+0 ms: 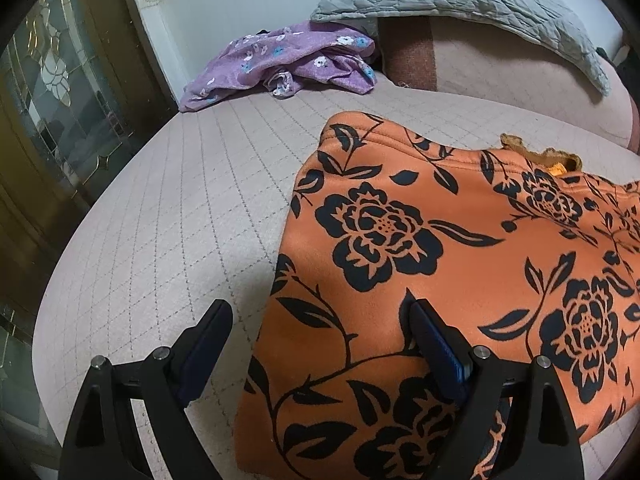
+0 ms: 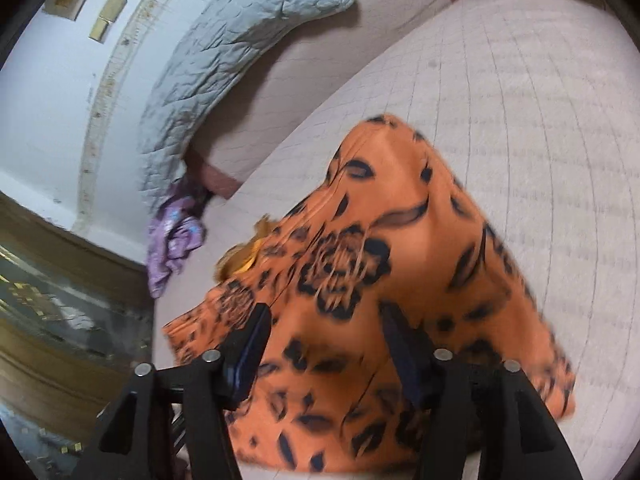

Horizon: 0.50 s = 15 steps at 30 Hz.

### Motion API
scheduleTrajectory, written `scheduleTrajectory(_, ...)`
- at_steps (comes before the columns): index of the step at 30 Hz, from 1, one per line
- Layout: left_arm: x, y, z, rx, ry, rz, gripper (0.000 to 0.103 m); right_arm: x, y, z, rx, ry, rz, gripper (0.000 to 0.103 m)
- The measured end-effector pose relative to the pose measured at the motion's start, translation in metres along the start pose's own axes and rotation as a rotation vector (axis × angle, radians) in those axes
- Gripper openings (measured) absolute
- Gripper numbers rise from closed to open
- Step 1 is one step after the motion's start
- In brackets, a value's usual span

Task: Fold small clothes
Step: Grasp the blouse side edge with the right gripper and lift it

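An orange garment with black flowers [image 1: 460,264] lies partly folded on the pale quilted bed [image 1: 168,240]. My left gripper [image 1: 320,320] is open over the garment's left edge, with one finger over the bedcover and the other over the cloth. In the right wrist view the same garment [image 2: 380,280] is blurred, with a fold raised in a peak. My right gripper [image 2: 324,320] is open just above it, its jaws wide apart and holding nothing.
A crumpled purple flowered garment [image 1: 280,64] lies at the far edge of the bed, also in the right wrist view [image 2: 172,244]. A grey quilted pillow [image 1: 460,0] leans on the pink headboard cushion [image 1: 500,68]. A glass-panelled wooden door [image 1: 52,112] stands left.
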<state>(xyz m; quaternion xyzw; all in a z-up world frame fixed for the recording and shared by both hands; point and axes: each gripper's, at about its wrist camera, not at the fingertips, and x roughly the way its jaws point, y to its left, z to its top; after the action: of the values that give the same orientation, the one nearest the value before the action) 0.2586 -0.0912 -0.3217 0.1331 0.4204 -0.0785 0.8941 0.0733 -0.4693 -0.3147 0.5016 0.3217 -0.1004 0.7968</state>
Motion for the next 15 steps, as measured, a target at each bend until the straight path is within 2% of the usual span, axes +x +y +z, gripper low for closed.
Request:
scheduleTrajectory(5, 0.003, 0.006, 0.003, -0.032, 0.012, 0.0, 0.09, -0.02, -0.013, -0.028, 0.09, 0.025, 0.088, 0.065)
scheduleTrajectory(10, 0.001, 0.012, 0.003, -0.041, 0.005, 0.021, 0.09, -0.039, -0.042, -0.063, 0.223, 0.006, 0.096, 0.068)
scheduleTrajectory(15, -0.001, 0.024, 0.004, -0.07, 0.007, 0.016, 0.09, -0.034, -0.058, -0.067, 0.268, 0.005, 0.048, 0.068)
